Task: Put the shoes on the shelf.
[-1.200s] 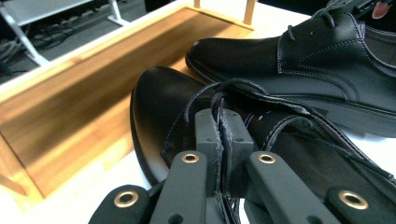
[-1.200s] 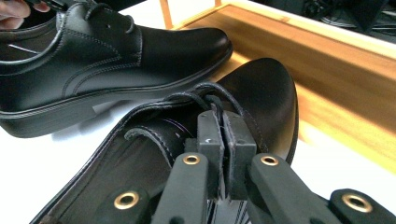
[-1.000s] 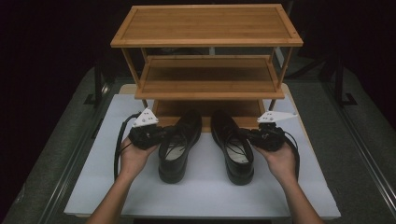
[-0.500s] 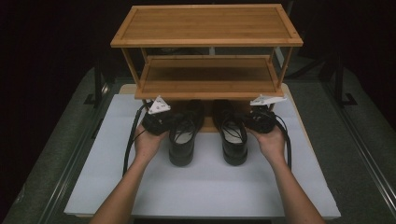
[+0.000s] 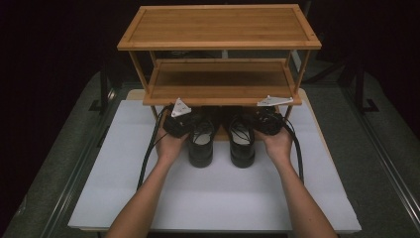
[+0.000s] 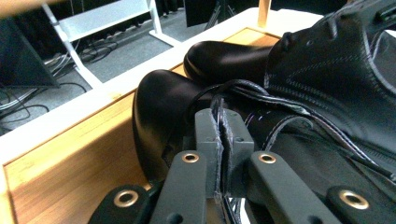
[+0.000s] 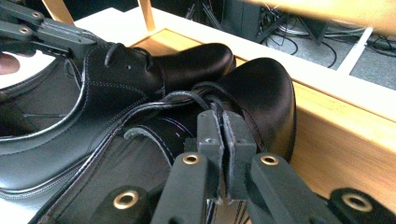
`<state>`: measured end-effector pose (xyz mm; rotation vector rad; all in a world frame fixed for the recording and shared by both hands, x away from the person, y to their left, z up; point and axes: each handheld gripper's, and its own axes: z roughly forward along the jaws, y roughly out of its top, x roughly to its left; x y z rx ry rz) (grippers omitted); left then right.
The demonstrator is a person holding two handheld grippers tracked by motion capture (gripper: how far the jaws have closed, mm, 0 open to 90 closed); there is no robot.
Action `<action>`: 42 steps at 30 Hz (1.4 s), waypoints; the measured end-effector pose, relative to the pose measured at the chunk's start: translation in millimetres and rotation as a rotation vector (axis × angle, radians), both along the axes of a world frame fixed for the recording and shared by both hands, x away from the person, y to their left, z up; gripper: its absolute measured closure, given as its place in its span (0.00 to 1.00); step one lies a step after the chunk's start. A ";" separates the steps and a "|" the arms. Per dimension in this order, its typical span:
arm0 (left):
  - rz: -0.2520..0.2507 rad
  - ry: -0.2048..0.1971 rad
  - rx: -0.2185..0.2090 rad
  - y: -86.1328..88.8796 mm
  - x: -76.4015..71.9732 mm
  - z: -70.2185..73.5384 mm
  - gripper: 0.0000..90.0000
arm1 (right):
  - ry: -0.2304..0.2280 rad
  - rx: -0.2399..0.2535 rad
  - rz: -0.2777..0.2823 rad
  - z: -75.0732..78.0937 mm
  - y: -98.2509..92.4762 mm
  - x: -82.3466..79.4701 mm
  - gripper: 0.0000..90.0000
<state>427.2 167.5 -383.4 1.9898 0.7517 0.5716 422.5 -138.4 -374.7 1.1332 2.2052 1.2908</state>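
The left gripper (image 5: 190,121) pinches the left shoe (image 5: 201,141), the right gripper (image 5: 255,121) the right shoe (image 5: 242,141); toes sit under the rack's (image 5: 220,94) lower shelf, heels probably on the white board (image 5: 218,193).

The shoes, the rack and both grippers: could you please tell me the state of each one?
Left shoe: upright, toe under the rack's lowest shelf, upper pinched by the left gripper.
Right shoe: upright, toe under the shelf, pinched by the right gripper.
Left gripper: shut.
Right gripper: shut.
Bamboo rack: upper shelves bare.
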 end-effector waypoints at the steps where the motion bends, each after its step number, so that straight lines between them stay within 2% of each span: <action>1: -0.001 0.000 0.000 -0.2 -0.1 -0.2 0.97 | 0.003 -0.005 -0.002 -1.6 0.3 0.5 0.97; 4: -0.006 0.007 -0.002 1.2 0.0 -0.2 0.96 | 0.001 -0.006 -0.004 -5.4 0.8 0.3 0.96; 9: -0.029 0.047 -0.024 5.5 0.2 0.7 0.91 | -0.001 0.007 -0.005 -7.1 0.0 -3.0 0.93; 13: -0.032 0.074 -0.006 7.8 -4.4 3.6 0.72 | 0.019 0.013 0.005 -6.5 -1.8 -5.5 0.78; 18: -0.039 0.087 -0.040 19.2 -15.1 14.9 0.45 | 0.016 0.030 -0.001 -1.7 -8.5 -16.2 0.57; 22: -0.065 0.127 -0.070 28.7 -27.7 18.6 0.34 | 0.060 0.052 0.021 2.1 -15.1 -28.6 0.43; 27: -0.089 0.131 -0.051 38.1 -47.8 18.7 0.24 | 0.061 0.049 0.029 4.9 -22.4 -49.9 0.32; 33: -0.115 0.155 -0.006 44.8 -65.8 6.3 0.17 | 0.052 0.041 0.051 3.2 -28.6 -73.1 0.23; 35: -0.107 0.170 0.011 44.9 -68.9 0.0 0.15 | 0.052 0.033 0.050 -1.7 -30.3 -79.4 0.21; 37: -0.114 0.180 0.003 45.7 -71.9 -8.3 0.14 | 0.047 0.029 0.040 -8.2 -32.2 -83.2 0.20; 40: -0.114 0.192 0.005 46.4 -74.4 -21.0 0.12 | 0.067 0.014 0.043 -18.8 -32.0 -84.5 0.16; 42: -0.117 0.215 0.048 45.2 -74.2 -29.1 0.11 | 0.074 0.015 0.054 -25.3 -31.9 -85.1 0.16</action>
